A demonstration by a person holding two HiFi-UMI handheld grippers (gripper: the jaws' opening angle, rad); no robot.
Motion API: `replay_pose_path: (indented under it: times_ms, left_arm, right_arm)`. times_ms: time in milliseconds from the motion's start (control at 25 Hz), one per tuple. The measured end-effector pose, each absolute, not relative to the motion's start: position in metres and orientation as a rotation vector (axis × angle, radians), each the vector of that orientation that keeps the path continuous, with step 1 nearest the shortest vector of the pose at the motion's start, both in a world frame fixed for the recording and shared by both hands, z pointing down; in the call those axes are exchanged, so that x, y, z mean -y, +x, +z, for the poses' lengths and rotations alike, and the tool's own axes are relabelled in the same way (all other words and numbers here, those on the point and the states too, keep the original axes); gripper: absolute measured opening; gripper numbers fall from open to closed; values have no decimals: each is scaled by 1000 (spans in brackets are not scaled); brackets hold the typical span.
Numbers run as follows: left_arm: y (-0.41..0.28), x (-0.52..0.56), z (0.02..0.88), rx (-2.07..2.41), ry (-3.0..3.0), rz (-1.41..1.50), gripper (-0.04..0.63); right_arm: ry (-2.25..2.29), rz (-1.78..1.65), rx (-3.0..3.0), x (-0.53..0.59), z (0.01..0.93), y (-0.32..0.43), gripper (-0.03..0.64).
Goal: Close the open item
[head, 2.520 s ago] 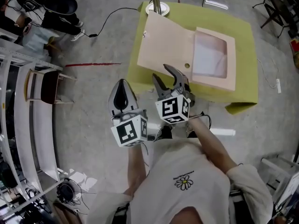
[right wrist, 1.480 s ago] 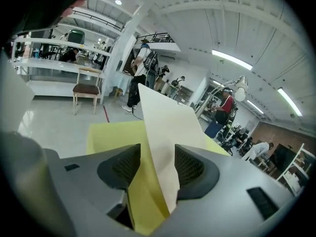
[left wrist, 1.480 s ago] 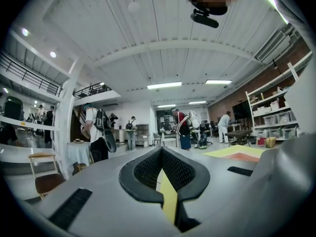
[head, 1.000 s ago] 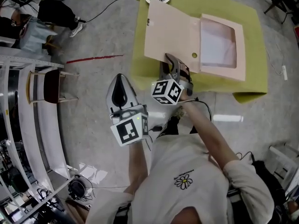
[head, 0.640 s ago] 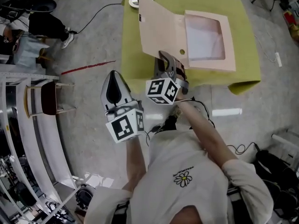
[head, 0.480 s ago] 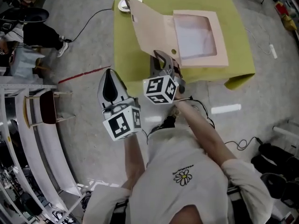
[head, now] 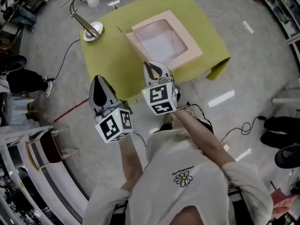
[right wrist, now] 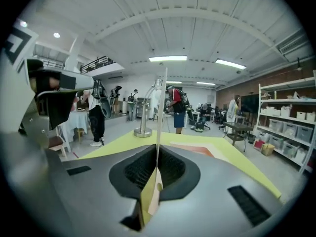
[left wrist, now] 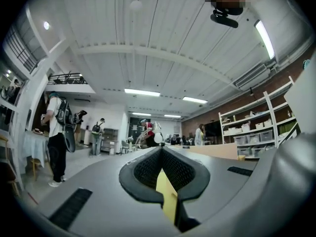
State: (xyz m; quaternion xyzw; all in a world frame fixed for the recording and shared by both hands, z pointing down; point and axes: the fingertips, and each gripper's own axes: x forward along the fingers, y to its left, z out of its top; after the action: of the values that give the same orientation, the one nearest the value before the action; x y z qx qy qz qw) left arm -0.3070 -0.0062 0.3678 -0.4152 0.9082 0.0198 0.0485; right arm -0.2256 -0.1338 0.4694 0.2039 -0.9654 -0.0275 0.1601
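Note:
A flat pale pink box [head: 164, 41] lies on the yellow-green table [head: 115, 69]. Its lid [head: 135, 45] stands nearly upright along the box's left side. My right gripper [head: 151, 69] is shut on the lid's near edge. Its jaws have just been closing with that edge between them. In the right gripper view the lid [right wrist: 160, 107] shows as a thin upright sheet pinched in the right gripper [right wrist: 157, 154]. My left gripper [head: 97, 86] hangs shut and empty off the table's near left side. Only a yellow sliver shows behind the left gripper [left wrist: 161, 149].
A desk lamp [head: 86, 13] stands on the table's far left corner, close to the raised lid, and also shows as the lamp [right wrist: 144, 117]. Cables trail on the floor around the table. A person [head: 18, 81] and white shelving [head: 28, 172] are at the left.
The lid lay flat open to the left; now it stands nearly upright. My right gripper closed on its near edge and rose with it. The left gripper moved alongside.

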Motion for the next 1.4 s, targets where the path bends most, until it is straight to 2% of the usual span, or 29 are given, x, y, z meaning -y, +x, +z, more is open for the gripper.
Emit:
replay_pose_path:
  times_ms: [640, 1400]
  left_arm:
    - [-237, 132, 381, -2570, -1687, 46, 14]
    - [-223, 139, 411, -2595, -1755, -70, 14]
  right_arm:
    - [996, 420, 2614, 267, 497, -123, 18]
    - [1139, 518, 2339, 321, 568, -98, 40]
